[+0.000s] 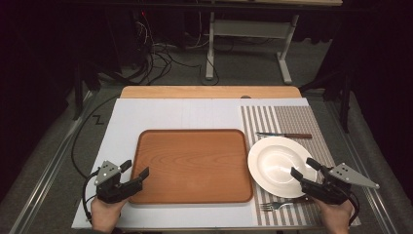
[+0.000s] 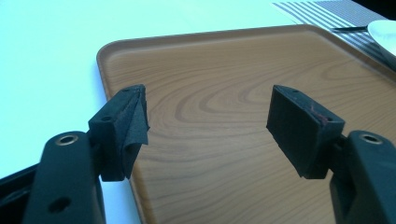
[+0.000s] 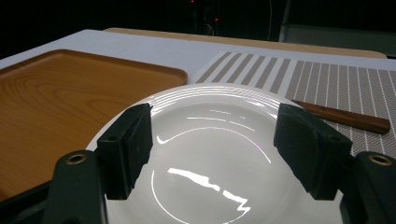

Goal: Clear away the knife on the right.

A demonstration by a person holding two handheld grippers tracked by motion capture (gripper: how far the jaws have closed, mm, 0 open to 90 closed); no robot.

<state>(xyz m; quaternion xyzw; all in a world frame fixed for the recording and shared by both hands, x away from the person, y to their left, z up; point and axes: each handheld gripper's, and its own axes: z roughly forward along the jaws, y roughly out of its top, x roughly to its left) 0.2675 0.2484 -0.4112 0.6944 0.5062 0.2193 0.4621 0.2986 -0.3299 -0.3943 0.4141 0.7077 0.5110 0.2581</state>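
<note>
High view: the white plate [image 1: 275, 165] lies on the striped placemat [image 1: 292, 122], just right of the wooden tray [image 1: 192, 165], its left rim touching or nearly touching the tray's right edge. The right gripper [image 1: 304, 172] sits over the plate's near-right rim with jaws spread wide and nothing pinched. The step in hand looks like taking hold of that plate, probably to move it onto the tray. To do it well, one jaw should slide under the raised rim and the other come down on top before closing, since a glazed rim will slip from a shallow bite. The fork [image 1: 277, 205] lies just near of the plate and the knife [image 1: 285, 135] just beyond it, so any lift should go straight up first. The right hand [image 1: 336, 217] comes in from the near right, gripper angled toward the far left. The left gripper [image 1: 136, 171] rests at the tray's near-left corner, held by the left hand [image 1: 104, 214].

Left gripper view: its jaws stand open over the tray [image 2: 224, 93], gripping nothing, pointing across the tray toward the far right.

Right gripper view: the open jaws frame the plate [image 3: 210, 144] from low above its near rim; neither pad touches it. The knife [image 3: 348, 117] lies behind to the right.
</note>
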